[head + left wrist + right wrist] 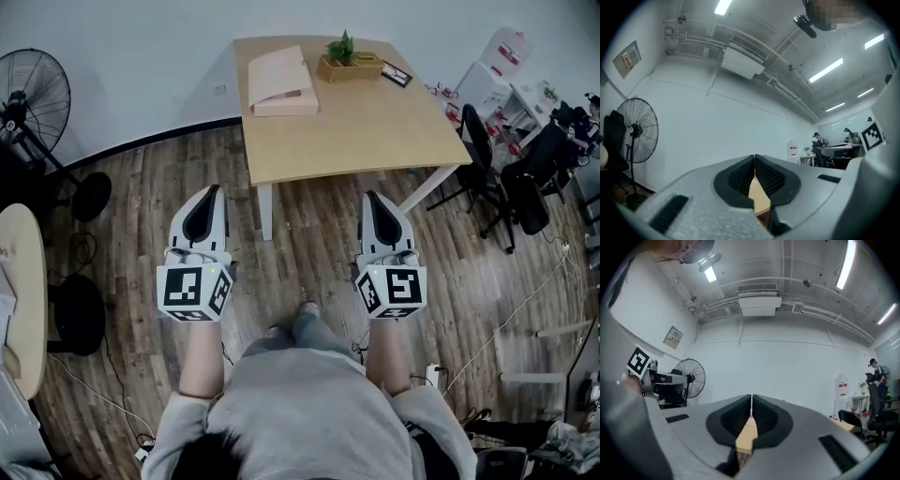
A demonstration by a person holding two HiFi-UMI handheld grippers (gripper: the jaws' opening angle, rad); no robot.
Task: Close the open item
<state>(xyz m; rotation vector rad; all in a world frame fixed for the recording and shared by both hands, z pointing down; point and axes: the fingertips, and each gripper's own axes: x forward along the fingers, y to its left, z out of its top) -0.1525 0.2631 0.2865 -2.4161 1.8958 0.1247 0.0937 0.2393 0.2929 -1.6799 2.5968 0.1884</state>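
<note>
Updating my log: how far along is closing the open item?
Nothing looks done: the box on the table has its lid raised. Nothing in hand: the left tool and right tool are shut, empty, short of the table. Left: approach and close the lid.

- The left hand-held gripper (215,191) and the right hand-held gripper (372,198) have white shells with black centres.
- Their pads (740,176) are black and ribbed.
- Each has a white cube (194,291) with black square markers.
- The person wears a grey top (309,412).

Open floor (309,246) before the table (366,131); planter (349,64) close beside the box (279,84).
</note>
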